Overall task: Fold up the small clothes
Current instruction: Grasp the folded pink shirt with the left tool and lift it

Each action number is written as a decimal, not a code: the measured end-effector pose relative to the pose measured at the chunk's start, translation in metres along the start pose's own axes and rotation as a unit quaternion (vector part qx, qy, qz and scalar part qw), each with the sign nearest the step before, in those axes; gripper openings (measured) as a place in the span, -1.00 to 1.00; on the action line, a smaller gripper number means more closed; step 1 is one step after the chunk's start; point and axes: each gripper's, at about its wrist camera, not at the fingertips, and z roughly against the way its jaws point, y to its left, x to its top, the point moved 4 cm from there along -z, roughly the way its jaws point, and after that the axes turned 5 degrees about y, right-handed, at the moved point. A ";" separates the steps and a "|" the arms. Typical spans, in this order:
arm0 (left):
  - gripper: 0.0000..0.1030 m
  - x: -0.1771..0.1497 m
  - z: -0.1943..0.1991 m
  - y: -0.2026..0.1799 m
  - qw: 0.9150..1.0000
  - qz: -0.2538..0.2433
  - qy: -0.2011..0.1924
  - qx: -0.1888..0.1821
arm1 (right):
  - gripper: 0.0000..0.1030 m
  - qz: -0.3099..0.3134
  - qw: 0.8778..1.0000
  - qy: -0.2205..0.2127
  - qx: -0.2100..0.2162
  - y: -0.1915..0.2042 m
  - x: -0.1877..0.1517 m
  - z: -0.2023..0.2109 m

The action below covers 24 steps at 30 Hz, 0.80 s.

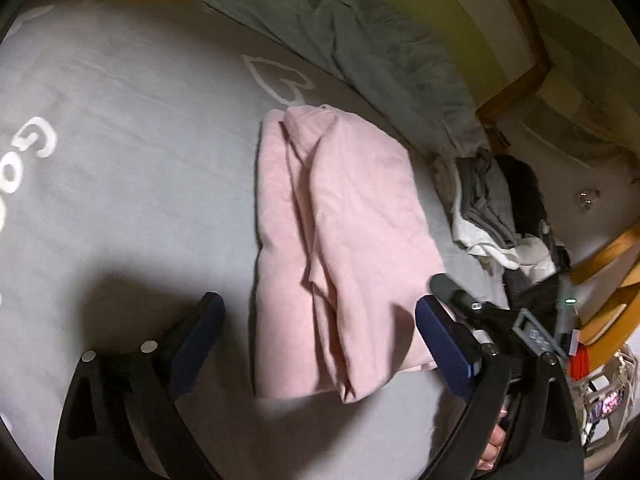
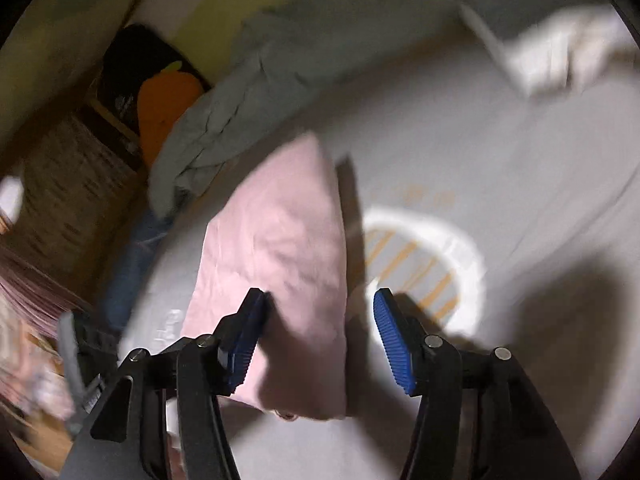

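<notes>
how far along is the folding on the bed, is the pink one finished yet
Done: the pink garment lies folded into a long strip on the grey sheet, though creased. In hand: nothing; the left gripper and the right gripper are both open with pads off the cloth. Left: perhaps one more fold, and the loose grey and white clothes pile at the bed's edge appears unfolded.

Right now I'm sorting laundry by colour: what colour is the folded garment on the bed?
Pale pink folded garment, clearest in the left wrist view.
</notes>
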 end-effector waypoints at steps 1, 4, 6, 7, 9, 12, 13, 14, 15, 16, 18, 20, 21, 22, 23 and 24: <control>0.39 0.001 -0.001 0.001 1.000 -0.004 -0.003 -0.003 | 0.12 -0.016 1.000 0.008 0.019 -0.006 -0.001 -0.005; -0.37 -0.001 -0.010 0.009 1.000 0.008 0.001 -0.015 | 0.11 -0.007 0.999 0.007 0.040 -0.004 -0.005 -0.009; -0.51 -0.002 -0.009 -0.006 1.000 -0.026 -0.011 0.014 | -0.25 0.012 0.999 0.019 0.038 0.003 -0.008 -0.016; -0.56 -0.004 -0.007 -0.017 0.997 -0.060 -0.020 0.038 | -0.47 0.019 0.999 0.023 0.030 0.007 -0.009 -0.019; -0.60 -0.007 0.002 -0.043 0.991 -0.111 -0.039 0.058 | -0.62 0.050 0.999 0.008 0.002 0.016 -0.012 -0.016; -0.61 -0.004 0.019 -0.083 0.982 -0.168 -0.068 0.058 | -0.66 0.097 0.994 -0.028 -0.048 0.038 -0.011 0.004; -0.61 -0.003 0.023 -0.095 0.978 -0.185 -0.076 0.058 | -0.66 0.108 0.992 -0.039 -0.058 0.045 -0.010 0.014; -0.61 -0.001 0.027 -0.109 0.975 -0.201 -0.085 0.053 | -0.66 0.118 0.990 -0.050 -0.066 0.052 -0.008 0.025; -0.61 0.000 0.032 -0.122 0.972 -0.212 -0.093 0.047 | -0.66 0.129 0.987 -0.063 -0.077 0.059 -0.004 0.040; -0.61 0.002 0.035 -0.136 0.969 -0.223 -0.101 0.039 | -0.66 0.137 0.984 -0.074 -0.083 0.065 0.001 0.053; -0.61 0.006 0.039 -0.159 0.962 -0.246 -0.116 0.027 | -0.66 0.156 0.978 -0.098 -0.098 0.074 0.010 0.084; -0.61 0.011 0.038 -0.185 0.953 -0.274 -0.130 0.019 | -0.66 0.177 0.969 -0.128 -0.116 0.081 0.021 0.116; -0.61 0.014 0.034 -0.199 0.949 -0.284 -0.135 0.016 | -0.66 0.185 0.965 -0.139 -0.124 0.083 0.027 0.128; -0.61 0.019 0.031 -0.212 0.946 -0.293 -0.138 0.011 | -0.66 0.192 0.961 -0.148 -0.132 0.084 0.032 0.140; -0.61 0.026 0.025 -0.227 0.943 -0.302 -0.140 0.005 | -0.66 0.199 0.956 -0.160 -0.143 0.083 0.040 0.153; -0.60 0.032 0.018 -0.240 0.940 -0.309 -0.143 -0.001 | -0.66 0.201 0.953 -0.170 -0.149 0.081 0.047 0.164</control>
